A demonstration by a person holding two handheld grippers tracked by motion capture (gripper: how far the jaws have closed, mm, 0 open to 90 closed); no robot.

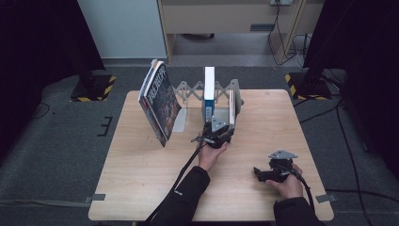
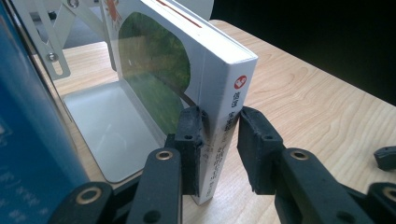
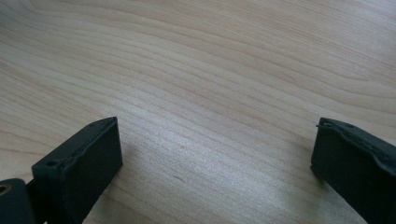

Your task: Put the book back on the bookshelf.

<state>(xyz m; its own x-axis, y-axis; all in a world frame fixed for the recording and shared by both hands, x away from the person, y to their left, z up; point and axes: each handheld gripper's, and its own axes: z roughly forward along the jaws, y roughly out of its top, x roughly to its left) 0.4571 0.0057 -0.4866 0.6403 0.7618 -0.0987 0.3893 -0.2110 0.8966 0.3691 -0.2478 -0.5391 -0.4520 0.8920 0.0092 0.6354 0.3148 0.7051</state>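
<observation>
Left gripper view, left tongs (image 2: 219, 140) clamping upright white book (image 2: 205, 70) by its spine, right tongs (image 3: 215, 163) wide open, holding nothing.

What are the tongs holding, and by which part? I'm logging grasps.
The left tongs clamp the white book at its spine's lower end. The right tongs hold nothing.

Chinese characters, red logo on book spine (image 2: 231, 116)

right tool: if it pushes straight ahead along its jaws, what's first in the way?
Probably nothing but the bare wooden table: the right tool stands open, angled down at the wood, with no object ahead in its view. Depth is unclear.
</observation>
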